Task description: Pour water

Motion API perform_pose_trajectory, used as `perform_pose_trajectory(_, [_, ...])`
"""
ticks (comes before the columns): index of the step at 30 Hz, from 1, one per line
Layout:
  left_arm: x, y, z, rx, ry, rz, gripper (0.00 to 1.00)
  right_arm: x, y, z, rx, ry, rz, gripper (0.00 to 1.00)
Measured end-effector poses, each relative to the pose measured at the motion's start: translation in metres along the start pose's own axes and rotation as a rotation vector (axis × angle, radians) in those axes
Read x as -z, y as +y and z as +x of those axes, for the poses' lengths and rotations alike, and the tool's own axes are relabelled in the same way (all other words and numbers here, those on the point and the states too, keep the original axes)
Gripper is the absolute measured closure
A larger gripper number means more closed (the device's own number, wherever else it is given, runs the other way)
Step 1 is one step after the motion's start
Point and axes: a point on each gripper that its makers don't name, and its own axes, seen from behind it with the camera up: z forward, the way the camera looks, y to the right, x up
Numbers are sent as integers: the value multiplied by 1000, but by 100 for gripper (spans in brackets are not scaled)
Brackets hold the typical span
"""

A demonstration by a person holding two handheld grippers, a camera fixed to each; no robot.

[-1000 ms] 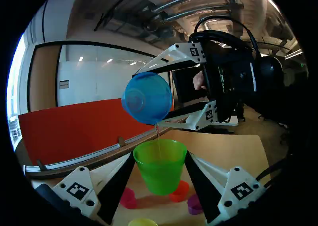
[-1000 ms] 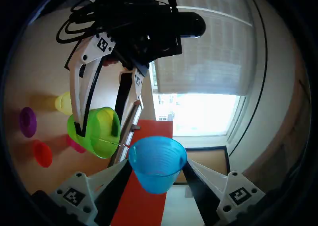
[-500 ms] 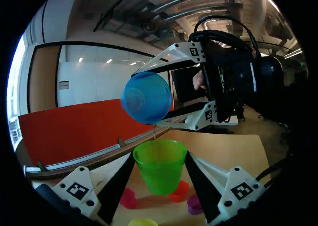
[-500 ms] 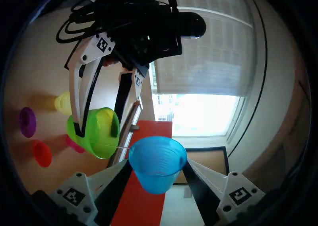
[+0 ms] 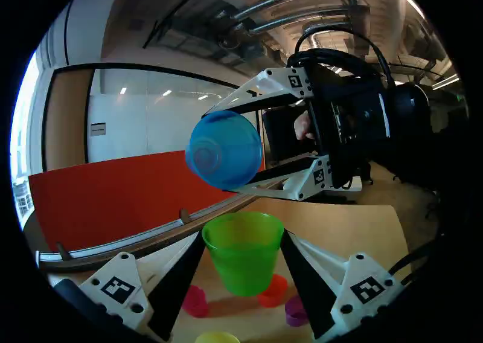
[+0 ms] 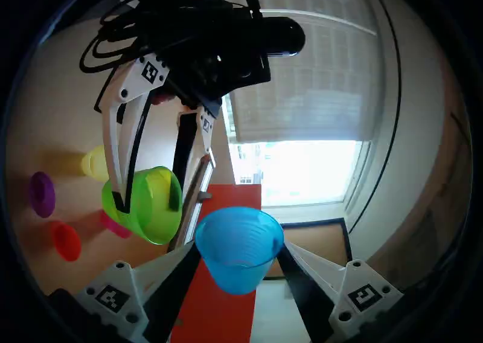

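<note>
1. The left gripper [image 5: 243, 237] pinches the green cup [image 5: 244, 267] between its two fingers, one dark pad pressed to each side of the wall. The cup stands upright with its mouth up, held above the table [image 5: 356, 228].
2. The right gripper [image 6: 239, 247] clamps the blue cup [image 6: 236, 267] the same way, with both fingers pressing on its sides.
3. In the left gripper view the blue cup hangs just above the green cup, slightly left of its middle. It is tipped onto its side with its base toward the camera, and the two cups are apart.
4. Whether the green cup holds water cannot be told.
5. Part of a hand [image 5: 302, 125] shows behind the right gripper's dark body.
6. On the table below the green cup sit a small pink cup [image 5: 194, 299], an orange cup [image 5: 273, 288], a purple cup [image 5: 296, 310] and, nearest, a yellow cup [image 5: 216, 337].
7. A red panel [image 5: 108, 192] stands far off on the left, and the right gripper view faces a bright window [image 6: 296, 174].
</note>
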Motion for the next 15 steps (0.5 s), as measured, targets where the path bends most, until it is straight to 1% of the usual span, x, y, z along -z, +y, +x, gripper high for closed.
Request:
perform_pose_trajectory(3, [0, 0, -1, 0, -2, 0, 12, 1, 1, -1, -48, 1, -7, 10])
perform_pose_trajectory(8, [0, -2, -1, -2, -5, 5, 12, 2, -1, -2, -159, 0, -16, 10])
perform_pose_trajectory(12, [0, -3, -1, 0, -5, 6, 12, 5, -3, 1, -265, 12, -29, 10])
perform_pose_trajectory(15, [0, -3, 0, 0, -5, 8, 12, 8, -5, 5, -364, 34, -40, 10])
